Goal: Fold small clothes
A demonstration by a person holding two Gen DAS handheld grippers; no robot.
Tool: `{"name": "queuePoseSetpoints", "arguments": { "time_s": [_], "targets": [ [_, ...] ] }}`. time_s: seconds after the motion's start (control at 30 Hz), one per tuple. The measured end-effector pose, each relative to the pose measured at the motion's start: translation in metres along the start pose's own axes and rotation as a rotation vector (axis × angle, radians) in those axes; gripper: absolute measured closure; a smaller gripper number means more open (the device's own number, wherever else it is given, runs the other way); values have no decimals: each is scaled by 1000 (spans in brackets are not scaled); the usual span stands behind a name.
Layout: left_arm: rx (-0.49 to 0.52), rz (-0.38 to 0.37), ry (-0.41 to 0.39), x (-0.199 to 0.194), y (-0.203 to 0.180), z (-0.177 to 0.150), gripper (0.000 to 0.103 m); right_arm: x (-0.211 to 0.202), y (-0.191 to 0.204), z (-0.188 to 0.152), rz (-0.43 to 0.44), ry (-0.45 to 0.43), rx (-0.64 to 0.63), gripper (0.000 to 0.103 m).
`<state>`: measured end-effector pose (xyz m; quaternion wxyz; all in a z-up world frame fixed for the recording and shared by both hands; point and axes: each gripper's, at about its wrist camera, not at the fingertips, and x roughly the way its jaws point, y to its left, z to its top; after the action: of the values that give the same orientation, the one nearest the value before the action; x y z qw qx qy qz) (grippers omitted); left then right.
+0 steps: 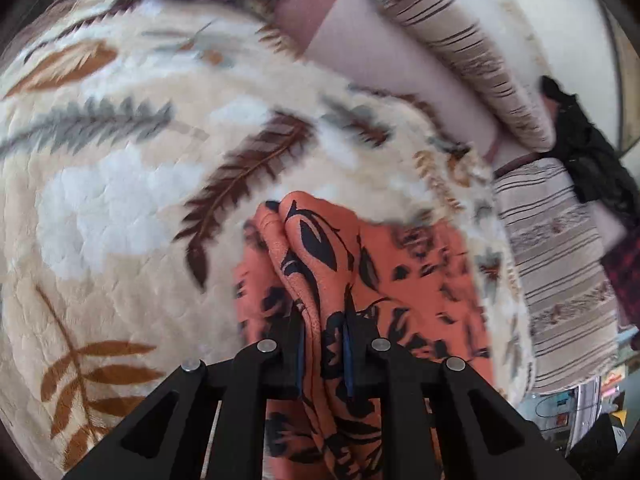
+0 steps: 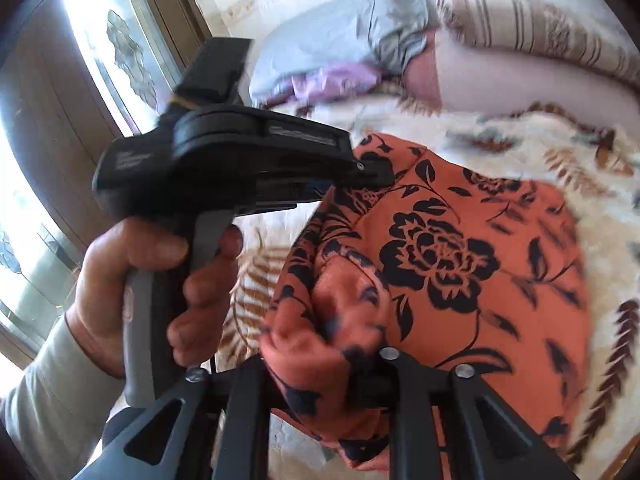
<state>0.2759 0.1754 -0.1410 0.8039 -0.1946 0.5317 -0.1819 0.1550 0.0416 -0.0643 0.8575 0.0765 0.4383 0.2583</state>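
An orange garment with a black flower print lies partly folded on a cream fleece blanket with leaf patterns. My left gripper is shut on a raised fold of the garment, with the cloth pinched between its blue pads. The right wrist view shows that same left gripper in a person's hand, its tip at the garment's far left corner. My right gripper stands over the near edge. A bunched wad of the orange cloth sits loosely between its parted fingers.
Striped bolster pillows line the far side of the blanket. A pile of grey and lilac clothes lies at the back. A dark garment hangs at the right. A bright window is on the left.
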Motion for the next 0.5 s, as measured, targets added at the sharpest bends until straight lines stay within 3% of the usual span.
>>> {"name": "queuePoseSetpoints", "arguments": {
  "time_s": [0.07,0.13,0.23,0.27,0.33,0.4,0.5],
  "targets": [
    [-36,-68,-40,-1,17,-9,84,19,-7,-12,38,49,37,71],
    [-46,-68,-45,-7,18,-8,82,13,-12,-18,67,2,39,69],
    [-26,-14,-48,-15,11,-5,78,8,-21,-19,123,8,88,60],
    [-32,-1,-49,-18,11,-6,77,4,-23,-19,152,11,95,44],
    [-64,74,-62,-24,15,-11,48,-7,-20,-24,191,-2,87,32],
    [-98,108,-81,-35,25,-20,46,-21,-17,-34,194,-15,65,29],
    [-97,160,-155,-70,19,-37,51,-43,-23,-57,208,-20,71,28]
  ]
}}
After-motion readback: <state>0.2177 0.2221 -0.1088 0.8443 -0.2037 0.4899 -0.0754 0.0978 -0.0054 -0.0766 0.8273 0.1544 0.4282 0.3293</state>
